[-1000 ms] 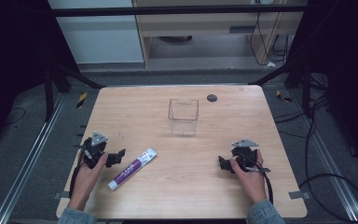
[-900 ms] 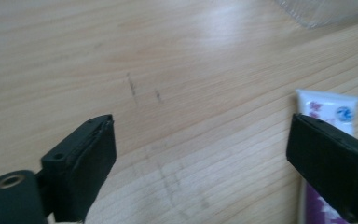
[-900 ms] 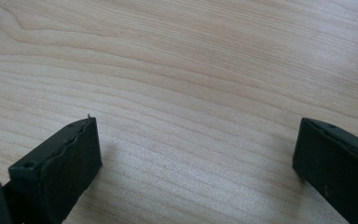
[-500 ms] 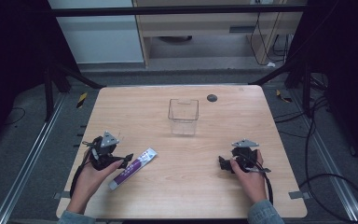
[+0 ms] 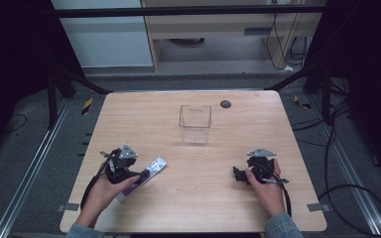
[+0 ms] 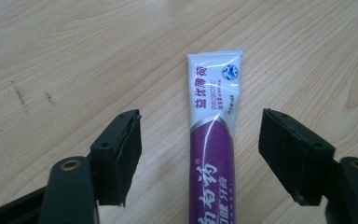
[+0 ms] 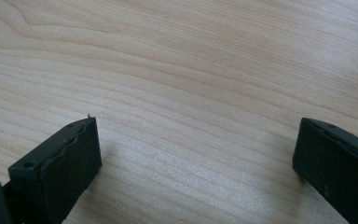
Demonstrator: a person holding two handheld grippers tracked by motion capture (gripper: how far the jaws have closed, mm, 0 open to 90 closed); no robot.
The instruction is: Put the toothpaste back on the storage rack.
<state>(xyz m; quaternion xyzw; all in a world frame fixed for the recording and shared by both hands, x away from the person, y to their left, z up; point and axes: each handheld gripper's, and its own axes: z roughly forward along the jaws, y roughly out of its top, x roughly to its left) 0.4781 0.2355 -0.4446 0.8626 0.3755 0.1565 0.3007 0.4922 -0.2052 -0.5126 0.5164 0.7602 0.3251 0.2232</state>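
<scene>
High view: toothpaste tube (image 5: 144, 178) lies diagonally, crimp up-right.

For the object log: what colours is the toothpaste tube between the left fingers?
The toothpaste tube is white at the crimped end, purple below; clearest in the left gripper view.

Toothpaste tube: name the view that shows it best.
The left gripper view: the toothpaste tube lies large between the open jaws, untouched, its print legible. In the high view it is a small purple-white strip partly under the left gripper.
</scene>
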